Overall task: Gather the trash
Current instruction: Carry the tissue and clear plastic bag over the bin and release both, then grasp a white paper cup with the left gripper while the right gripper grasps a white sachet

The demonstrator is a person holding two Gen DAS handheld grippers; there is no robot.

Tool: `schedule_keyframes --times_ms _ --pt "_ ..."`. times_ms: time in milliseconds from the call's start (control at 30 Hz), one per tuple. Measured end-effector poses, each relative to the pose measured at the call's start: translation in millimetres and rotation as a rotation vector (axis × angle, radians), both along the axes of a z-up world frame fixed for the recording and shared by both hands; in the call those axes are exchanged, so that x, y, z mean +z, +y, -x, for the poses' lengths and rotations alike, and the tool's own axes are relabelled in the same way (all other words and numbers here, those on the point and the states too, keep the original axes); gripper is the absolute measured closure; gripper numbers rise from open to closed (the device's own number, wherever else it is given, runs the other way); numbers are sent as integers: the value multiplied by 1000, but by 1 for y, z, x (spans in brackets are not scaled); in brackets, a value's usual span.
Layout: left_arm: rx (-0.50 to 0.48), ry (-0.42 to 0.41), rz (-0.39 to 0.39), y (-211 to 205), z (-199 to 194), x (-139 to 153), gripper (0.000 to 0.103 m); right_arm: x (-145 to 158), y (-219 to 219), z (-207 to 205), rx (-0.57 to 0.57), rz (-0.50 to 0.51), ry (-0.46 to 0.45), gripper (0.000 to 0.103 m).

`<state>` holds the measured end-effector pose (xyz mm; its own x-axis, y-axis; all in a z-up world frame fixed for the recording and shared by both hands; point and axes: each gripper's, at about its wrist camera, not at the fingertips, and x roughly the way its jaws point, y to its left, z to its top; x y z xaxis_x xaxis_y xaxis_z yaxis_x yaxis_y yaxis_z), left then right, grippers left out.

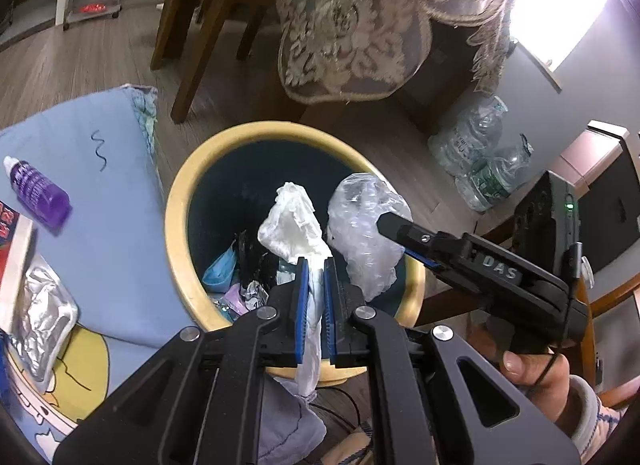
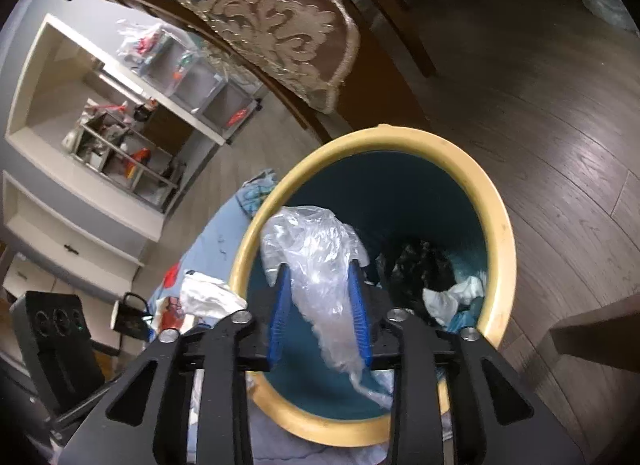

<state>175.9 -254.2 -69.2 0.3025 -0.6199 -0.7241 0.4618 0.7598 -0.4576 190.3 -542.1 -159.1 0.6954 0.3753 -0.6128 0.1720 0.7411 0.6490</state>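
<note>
A round bin (image 1: 176, 225) with a yellow rim (image 2: 496, 233) and a dark teal inside stands on the wooden floor, with mixed trash at its bottom. My left gripper (image 1: 316, 265) is shut on a crumpled white tissue (image 1: 292, 225), held over the bin's mouth. My right gripper (image 2: 318, 269) hovers over the bin too, its jaws a little apart. A clear crumpled plastic bag (image 2: 316, 249) hangs loosely between its blue pads (image 2: 356, 305). In the left wrist view the same bag (image 1: 364, 225) sits just right of the tissue.
A light blue mat (image 1: 100, 185) left of the bin carries a purple bottle (image 1: 38, 193) and a foil pouch (image 1: 44, 321). Behind the bin are wooden chair legs (image 1: 192, 65) and a lace tablecloth (image 1: 380, 25). Empty water bottles (image 1: 480, 157) lie at the right. A hand (image 1: 536, 369) holds the right gripper.
</note>
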Motion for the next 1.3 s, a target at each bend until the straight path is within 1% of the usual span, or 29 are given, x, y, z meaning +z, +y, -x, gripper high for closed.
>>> schedule_keyframes --times_ms 33,67,100,133,167,200,233,333,567,767,867,967,1100,1167,1300 --pt "-1 7 -2 -1 -1 -2 96 0 0 0 -2 0 1 64" --pt "1 10 -7 -2 -1 -3 91 0 0 0 -4 -1 3 60" --pt "6 10 -15 -2 -1 -4 81 -1 -1 0 -7 0 5 57" --pt "9 6 -19 -1 -1 -4 73 -1 -1 0 -11 2 6 52" --pt "13 -1 -21 1 0 -3 55 0 -2 1 -17 2 3 48" --pt "23 -20 -26 3 1 0 42 0 -3 2 -23 1 0 46" --pt "36 -43 -30 7 3 4 40 0 -4 3 -28 0 -2 43" --pt "49 -68 -37 16 3 11 38 2 -4 4 -37 3 -7 37" --pt "102 -118 -77 46 8 23 22 10 2 7 -41 67 -22 26" --pt "156 -161 -127 80 9 32 19 19 13 9 -18 154 -40 25" --pt "204 -174 -151 104 6 35 19 24 24 9 13 214 -51 25" --pt "267 -174 -170 132 0 36 19 28 34 9 42 252 -60 24" --pt "342 -184 -246 167 -18 30 19 32 47 11 73 265 -69 24" --pt "350 -177 -291 179 -30 23 19 32 52 12 87 271 -69 24" --pt "319 -162 -332 189 -50 13 19 32 58 14 105 285 -64 24"
